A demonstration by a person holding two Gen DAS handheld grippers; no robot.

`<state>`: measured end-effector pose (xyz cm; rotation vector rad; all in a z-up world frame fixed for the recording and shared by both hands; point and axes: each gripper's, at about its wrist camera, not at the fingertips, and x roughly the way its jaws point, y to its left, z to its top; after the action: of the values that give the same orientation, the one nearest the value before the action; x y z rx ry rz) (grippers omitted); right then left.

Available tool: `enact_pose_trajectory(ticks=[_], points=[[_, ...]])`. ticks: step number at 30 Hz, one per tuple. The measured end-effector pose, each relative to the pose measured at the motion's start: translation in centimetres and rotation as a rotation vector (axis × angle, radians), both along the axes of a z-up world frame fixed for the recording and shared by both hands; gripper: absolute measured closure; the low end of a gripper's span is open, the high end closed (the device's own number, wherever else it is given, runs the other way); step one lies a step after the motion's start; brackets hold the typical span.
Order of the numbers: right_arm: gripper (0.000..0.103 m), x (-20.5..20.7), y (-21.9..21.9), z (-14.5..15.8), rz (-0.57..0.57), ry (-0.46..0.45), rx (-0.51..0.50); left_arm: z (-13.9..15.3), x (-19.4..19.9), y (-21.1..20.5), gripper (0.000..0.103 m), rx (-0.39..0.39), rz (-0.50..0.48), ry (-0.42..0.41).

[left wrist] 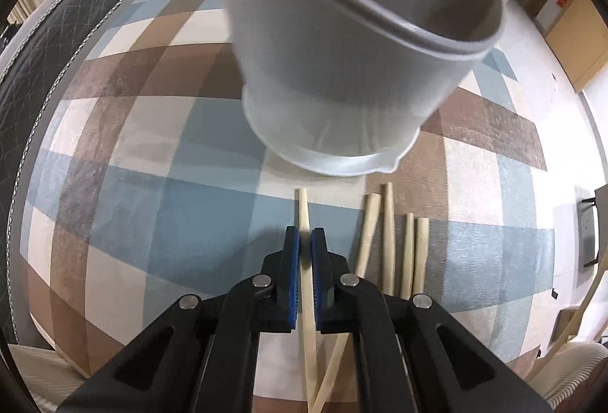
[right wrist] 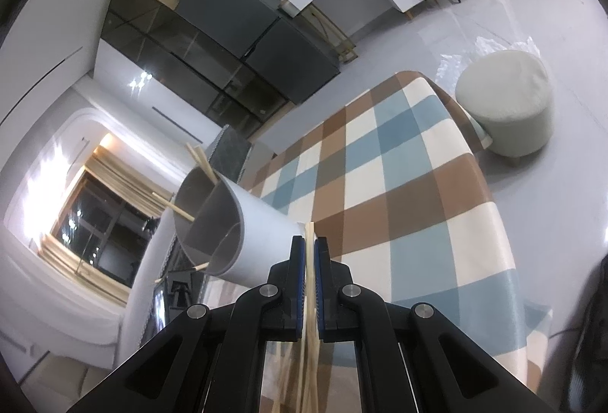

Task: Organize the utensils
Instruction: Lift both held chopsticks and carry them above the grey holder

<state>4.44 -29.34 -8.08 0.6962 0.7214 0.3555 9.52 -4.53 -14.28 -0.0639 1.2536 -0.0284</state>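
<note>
Chopstick (left wrist: 304, 219): lower centre of the left view, flat on the checked cloth (left wrist: 125, 207), long axis along the fingers, tip toward the holder.
Left gripper (left wrist: 306, 242): clamped shut on that chopstick.
Spare sticks (left wrist: 387, 234): four, just right of the gripper, roughly parallel.
Holder (left wrist: 342, 89): grey divided cup, upper centre, close beyond the tip; sticks already inside.
Right gripper (right wrist: 309, 247): closed on a stick (right wrist: 309, 234), holder (right wrist: 262, 238) to its left.
Nearer hand: judged the left.
</note>
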Motion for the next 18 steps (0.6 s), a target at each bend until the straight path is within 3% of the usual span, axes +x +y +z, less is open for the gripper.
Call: enact_pose_trajectory(ticks=[7,13,18], points=[[0.099,-1.6,1.9,2.0,0.031,-0.095,-0.058,3.8,-3.9,3.1,0.102,-0.06,0.033,-0.168],[0.099,-3.8,5.1,4.5,0.1,-0.261,-0.151,7.2,-6.3,4.6,0.102,-0.08,0.013,-0.266],[0.099,-5.2,6.8,4.9,0.11,-0.296,-0.19,9.3,-6.7,5.5,0.102,-0.116,0.013,-0.338]])
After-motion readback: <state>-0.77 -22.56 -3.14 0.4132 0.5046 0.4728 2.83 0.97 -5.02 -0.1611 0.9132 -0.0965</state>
